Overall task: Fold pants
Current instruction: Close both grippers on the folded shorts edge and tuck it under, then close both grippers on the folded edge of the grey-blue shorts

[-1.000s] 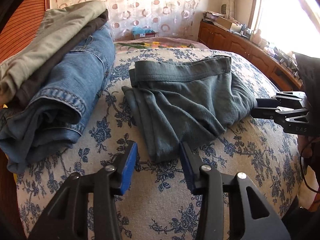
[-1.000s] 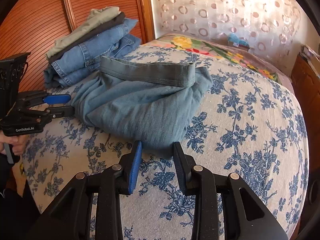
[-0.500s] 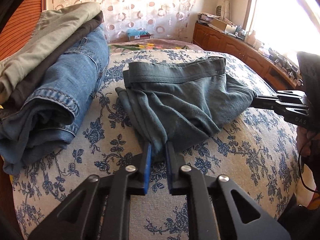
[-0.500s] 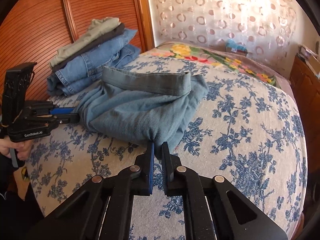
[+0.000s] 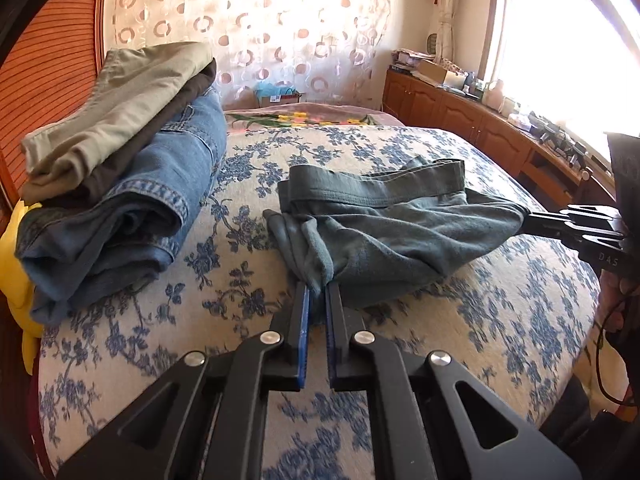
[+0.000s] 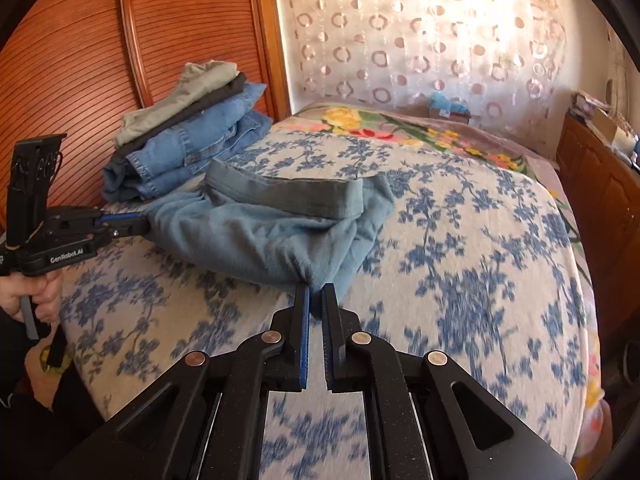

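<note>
Grey-green cloth pinched at both ends on the flowered bed.

The left hand-held gripper [image 5: 317,294] is clamped on one bunched near edge of the pants [image 5: 384,236]; the right hand-held gripper [image 6: 316,294] is clamped on the opposite bunched edge. The pants lie crumpled on the bed [image 6: 480,240], waistband edge on the far side. Beyond the pants toward the wooden headboard [image 6: 72,60] sits a stack of folded clothes [image 5: 120,160]. The bedspread on the pants' other sides lies bare to its rim.
</note>
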{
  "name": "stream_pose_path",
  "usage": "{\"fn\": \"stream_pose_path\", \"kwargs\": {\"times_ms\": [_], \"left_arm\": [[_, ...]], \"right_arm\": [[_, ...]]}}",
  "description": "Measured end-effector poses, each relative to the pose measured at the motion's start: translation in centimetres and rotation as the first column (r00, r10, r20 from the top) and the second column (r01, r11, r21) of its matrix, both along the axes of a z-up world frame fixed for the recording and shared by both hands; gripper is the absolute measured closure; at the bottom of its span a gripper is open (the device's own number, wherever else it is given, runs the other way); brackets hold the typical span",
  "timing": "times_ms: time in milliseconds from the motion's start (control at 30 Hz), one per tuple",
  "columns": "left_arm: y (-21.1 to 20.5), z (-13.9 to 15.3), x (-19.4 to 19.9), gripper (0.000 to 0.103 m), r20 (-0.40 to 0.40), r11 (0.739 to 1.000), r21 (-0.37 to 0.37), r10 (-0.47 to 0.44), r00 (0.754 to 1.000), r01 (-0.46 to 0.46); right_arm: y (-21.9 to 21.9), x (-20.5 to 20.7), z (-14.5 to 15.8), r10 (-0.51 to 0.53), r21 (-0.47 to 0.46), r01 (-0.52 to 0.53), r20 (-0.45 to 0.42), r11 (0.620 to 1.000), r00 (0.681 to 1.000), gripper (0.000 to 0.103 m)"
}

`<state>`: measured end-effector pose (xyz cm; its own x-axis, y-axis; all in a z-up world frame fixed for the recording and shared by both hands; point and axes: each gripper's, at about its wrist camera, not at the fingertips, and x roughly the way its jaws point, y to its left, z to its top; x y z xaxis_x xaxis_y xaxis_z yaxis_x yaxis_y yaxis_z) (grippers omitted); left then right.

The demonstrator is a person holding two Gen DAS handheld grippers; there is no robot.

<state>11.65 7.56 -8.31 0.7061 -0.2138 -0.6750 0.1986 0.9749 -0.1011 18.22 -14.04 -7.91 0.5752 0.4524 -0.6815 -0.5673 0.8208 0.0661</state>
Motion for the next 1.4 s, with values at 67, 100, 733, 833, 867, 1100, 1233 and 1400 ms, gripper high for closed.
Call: {"fn": "stream_pose_path", "kwargs": {"times_ms": [67,100,733,833,867,1100,1233,1400], "left_arm": [[-0.2,0.1,-1.0,0.1,0.009,1.0,0.009,-0.001,1.0,0.001],[-0.3,0.2,-1.6,0.1,0.011,1.0,0.007,-0.005,1.0,0.005],[-1.1,-2.3,-6.8,0.098,-0.035,1.0,0.002,-0.008,0.999,0.008],[-1.7,-2.0,-7.2,0.095,-0.031,0.999,0.035,-0.013,0.999,0.014],[-1.9,-1.8,-7.4,0.093,-0.022,0.999,0.043,-0.018,1.0,0.019],[-1.5,-0.2,-7.4,0.064,0.01,0.999,0.041,-0.003,1.0,0.002],[-1.1,0.4,-6.6,0.053,0.021,0.999,0.036,0.004,1.0,-0.005],[-0.9,0.3,-5.0,0.039,0.02,1.0,0.007,-0.008,1.0,0.008]], "right_arm": [[-0.4,-1.2,0.0,-0.009,-0.003,0.009,0.004,1.0,1.0,0.101],[-0.7,-1.9,0.1,-0.014,-0.005,0.014,0.009,1.0,1.0,0.101],[-2.4,-8.9,-1.2,-0.039,0.021,0.04,-0.039,0.999,0.998,0.101],[-2.6,-8.9,-1.5,-0.03,0.035,0.032,-0.061,0.999,0.998,0.1],[-2.6,-9.0,-1.5,-0.034,0.031,0.036,-0.054,0.999,0.998,0.099],[-2.9,-9.7,-0.1,-0.041,0.033,0.041,-0.004,0.999,0.999,0.096],[-2.8,-9.2,0.8,-0.043,0.037,0.042,0.024,0.998,0.999,0.085],[-2.4,-8.1,1.0,-0.049,0.05,0.047,0.031,0.998,0.998,0.079]]}}
